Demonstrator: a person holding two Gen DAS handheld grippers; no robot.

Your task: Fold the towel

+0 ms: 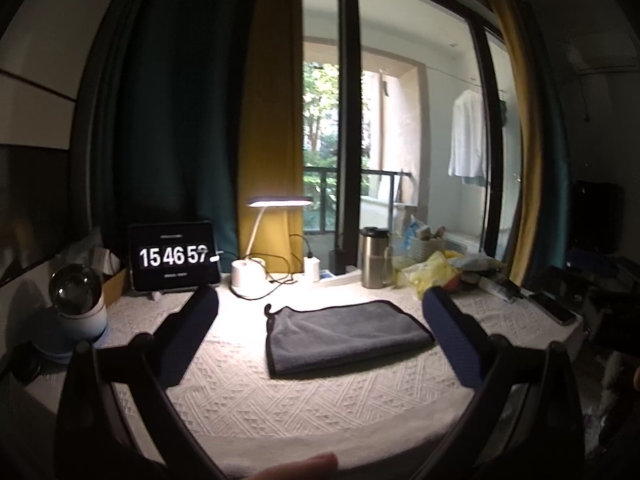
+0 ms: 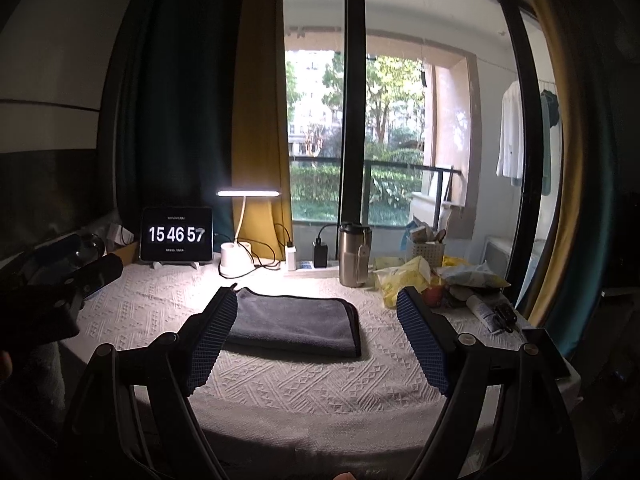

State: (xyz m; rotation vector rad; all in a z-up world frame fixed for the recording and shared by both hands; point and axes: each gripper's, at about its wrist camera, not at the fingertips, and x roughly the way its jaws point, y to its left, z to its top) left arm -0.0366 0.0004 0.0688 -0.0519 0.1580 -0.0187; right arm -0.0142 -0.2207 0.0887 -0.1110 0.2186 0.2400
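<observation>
A grey towel (image 1: 346, 334) is lying folded into a flat rectangle on the white textured cloth covering the table (image 1: 280, 408), a little below the centre of the left wrist frame and, in the right wrist frame, at the centre (image 2: 296, 326). The left gripper (image 1: 320, 320) is hovering above the table with its jaws standing wide apart and holding nothing, the towel showing between the two blue-padded fingers (image 1: 452, 340) without touching them. The right gripper (image 2: 316, 312) is likewise hanging open with wide jaws, empty, its left finger overlapping the towel's left edge in the picture; whether they are touching cannot be told. Across the upper middle of both frames, a tablet (image 1: 174, 256) is showing 15 46 57 at the left, a lit desk lamp (image 1: 276, 202) is shining beside it, and a steel tumbler (image 1: 374, 258) is standing right of centre. Yellow packets (image 2: 404, 280) are lying to the right of the tumbler, near a white basket (image 2: 426, 252). A window (image 2: 380, 120) is filling the upper half behind the table.
</observation>
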